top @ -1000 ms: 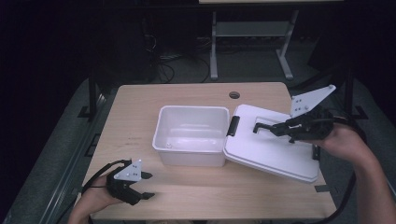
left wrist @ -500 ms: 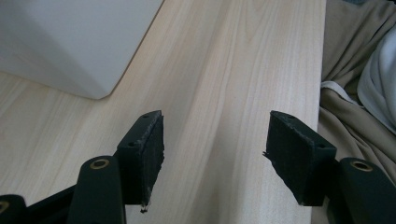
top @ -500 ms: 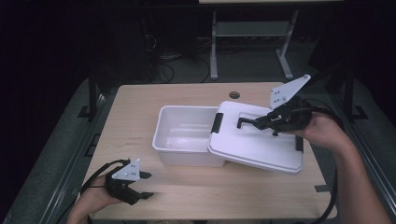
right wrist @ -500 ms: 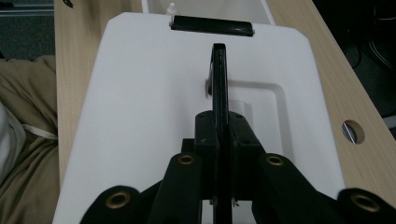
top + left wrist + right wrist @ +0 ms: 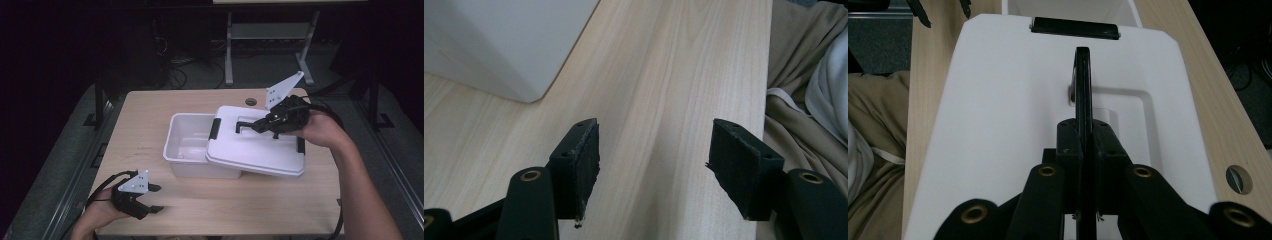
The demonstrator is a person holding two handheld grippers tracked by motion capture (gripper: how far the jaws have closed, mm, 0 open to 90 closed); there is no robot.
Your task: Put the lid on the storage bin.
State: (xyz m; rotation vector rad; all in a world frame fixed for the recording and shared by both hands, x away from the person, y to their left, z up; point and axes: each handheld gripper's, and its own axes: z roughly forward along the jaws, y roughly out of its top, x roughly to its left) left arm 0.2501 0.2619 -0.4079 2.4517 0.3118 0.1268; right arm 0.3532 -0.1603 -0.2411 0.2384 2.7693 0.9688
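Observation:
A white plastic box (image 5: pixel 187 145) stands open in the middle of the wooden table (image 5: pixel 150 115). Its white lid (image 5: pixel 260 150) is tilted, with its left part over the box's right side. My right gripper (image 5: pixel 260 125) is shut on the lid's upright black handle (image 5: pixel 245 125). In the right gripper view the jaws (image 5: pixel 1083 135) pinch that thin handle (image 5: pixel 1082 80) above the lid (image 5: pixel 998 110), and a black clip (image 5: pixel 1075 27) sits at the lid's far edge. My left gripper (image 5: pixel 155 198) rests open at the table's front left, with bare wood between its pads (image 5: pixel 579 165) and the box corner (image 5: pixel 499 45) beyond.
A round cable hole (image 5: pixel 250 101) lies in the table's far edge behind the lid. A metal stand (image 5: pixel 270 35) and cables are on the dark floor beyond. The person's lap (image 5: pixel 804 100) is at the table's near edge.
My right gripper has carried the lid leftward, from beside the box to overlapping its right side. The left gripper has stayed where it was.

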